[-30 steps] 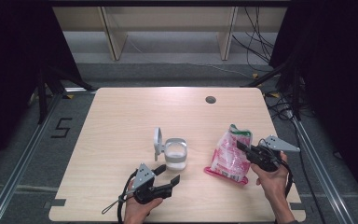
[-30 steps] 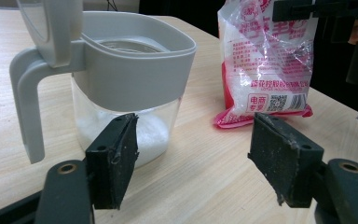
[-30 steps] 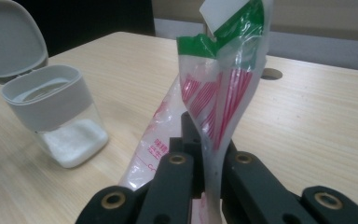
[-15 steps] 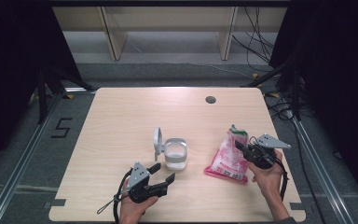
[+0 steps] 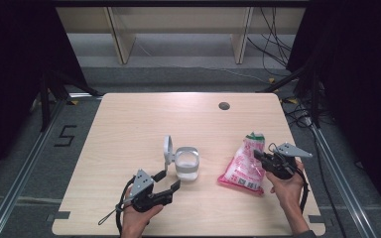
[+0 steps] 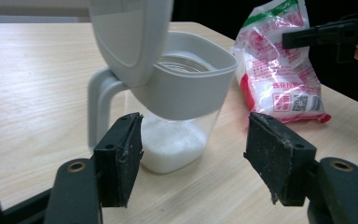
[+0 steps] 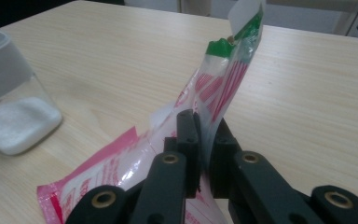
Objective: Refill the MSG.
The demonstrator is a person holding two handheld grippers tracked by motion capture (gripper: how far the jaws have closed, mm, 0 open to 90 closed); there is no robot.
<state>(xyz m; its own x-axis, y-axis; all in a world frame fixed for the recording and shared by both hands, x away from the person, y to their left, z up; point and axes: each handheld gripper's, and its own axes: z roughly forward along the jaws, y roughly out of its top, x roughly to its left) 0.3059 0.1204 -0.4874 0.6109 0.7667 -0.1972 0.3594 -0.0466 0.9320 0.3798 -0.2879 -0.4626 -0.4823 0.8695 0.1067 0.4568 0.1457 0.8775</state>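
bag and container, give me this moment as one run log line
right gripper: jaws pinch pink bag, just easing | left gripper: open, facing container, not touching | lid: flipped up | table

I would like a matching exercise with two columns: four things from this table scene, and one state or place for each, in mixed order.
Things:
1. container
2. bag
3. left gripper
4. right gripper

States:
A. jaws open, nothing between them
B. lid flipped up, white powder at the bottom
C. jaws shut on the bag
D. pink and white, green top edge

Pairs: 1-B, 2-D, 3-A, 4-C
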